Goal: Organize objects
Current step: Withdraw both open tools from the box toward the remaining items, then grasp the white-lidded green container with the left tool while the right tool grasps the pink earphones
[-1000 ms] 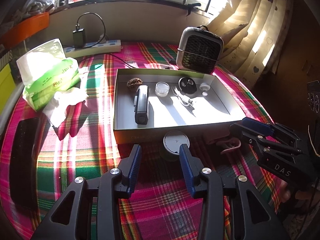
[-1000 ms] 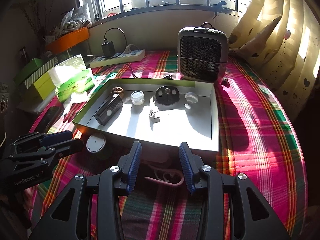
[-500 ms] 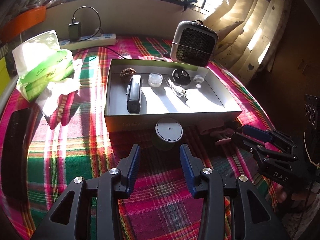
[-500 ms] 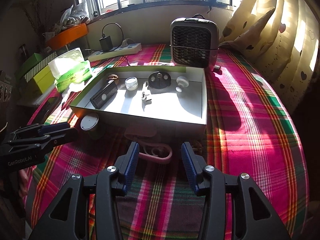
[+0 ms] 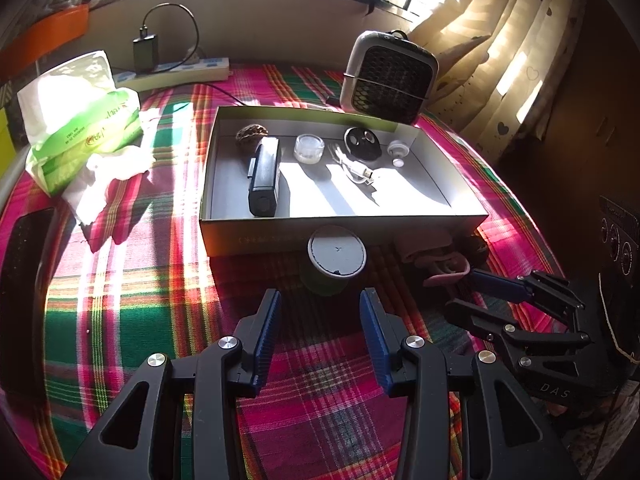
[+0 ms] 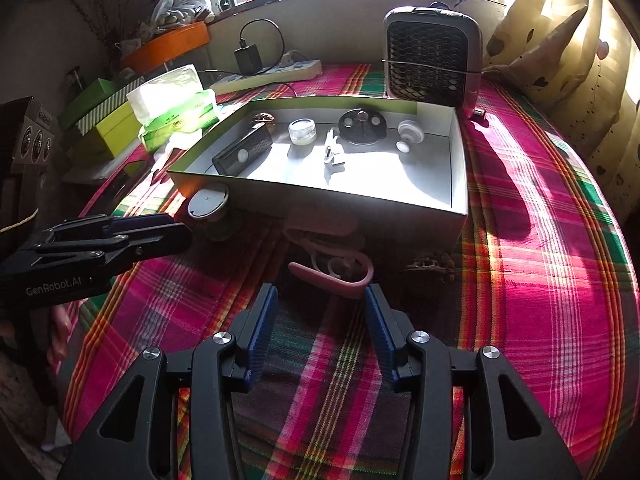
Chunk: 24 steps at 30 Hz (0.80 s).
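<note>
My right claw [image 6: 318, 300] has just been spreading, nothing between its jaws yet, because the pink ear-hook earphone [image 6: 340, 276] lies just ahead. My left claw [image 5: 320, 312] hangs spread and empty before the round-lidded green jar [image 5: 336, 256], both bound for the tray box [image 5: 340, 232].

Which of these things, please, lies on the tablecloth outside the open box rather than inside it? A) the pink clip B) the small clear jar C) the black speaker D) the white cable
A: the pink clip lies on the plaid cloth in front of the box, just ahead of the open right gripper, while the speaker, jar and cable sit inside.
</note>
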Motion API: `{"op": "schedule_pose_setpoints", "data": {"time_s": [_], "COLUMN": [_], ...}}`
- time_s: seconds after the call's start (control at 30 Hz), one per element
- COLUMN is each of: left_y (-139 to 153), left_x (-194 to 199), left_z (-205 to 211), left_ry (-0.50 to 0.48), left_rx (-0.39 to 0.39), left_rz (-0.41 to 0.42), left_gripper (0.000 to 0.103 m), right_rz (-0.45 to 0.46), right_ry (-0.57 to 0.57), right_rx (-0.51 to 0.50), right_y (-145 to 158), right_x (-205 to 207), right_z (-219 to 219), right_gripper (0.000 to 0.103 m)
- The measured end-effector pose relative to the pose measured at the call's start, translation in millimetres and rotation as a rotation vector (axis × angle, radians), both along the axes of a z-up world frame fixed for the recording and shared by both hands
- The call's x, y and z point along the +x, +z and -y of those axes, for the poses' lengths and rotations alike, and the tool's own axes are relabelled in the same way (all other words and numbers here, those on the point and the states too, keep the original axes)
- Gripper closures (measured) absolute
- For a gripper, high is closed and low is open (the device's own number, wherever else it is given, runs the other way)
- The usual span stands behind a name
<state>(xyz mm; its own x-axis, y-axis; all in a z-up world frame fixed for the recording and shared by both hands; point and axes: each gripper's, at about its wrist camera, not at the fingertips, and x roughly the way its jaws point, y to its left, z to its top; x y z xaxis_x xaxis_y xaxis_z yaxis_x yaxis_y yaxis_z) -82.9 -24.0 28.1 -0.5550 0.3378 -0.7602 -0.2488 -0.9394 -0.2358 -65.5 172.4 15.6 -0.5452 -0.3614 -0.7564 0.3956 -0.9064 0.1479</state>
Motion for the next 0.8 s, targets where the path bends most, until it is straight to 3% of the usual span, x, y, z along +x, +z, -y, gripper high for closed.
{"op": "schedule_pose_setpoints", "data": {"time_s": [0.2,0.33,0.43,0.8], "left_y": [-0.1,-0.1,-1.0,-1.0], "left_x": [-2.4,-3.7,-4.0,-7.5], "left_z": [-2.5,-2.6,-2.7,-4.3], "left_ry": [-0.011,-0.010,-0.009,-0.018], "left_rx": [0.005,0.009,0.007,0.010], "left_rz": [0.003,0.008,0.013,0.014], "left_gripper": [0.064,0.064,0.064,0.064], "right_rz": [-0.032,-0.033,-0.017,0.013], "right_ry": [-0.015,0.024,0.053,0.171], "right_rx": [0.045,0.064,0.060,0.050], "right_y": [3.7,3.0,0.3,-5.1], "right_x": [-4.1,-12.9,-17.8,-6.6], "right_z": [-3.1,1.6,4.1,16.2], "right_gripper": [0.057,0.057,0.051,0.050]}}
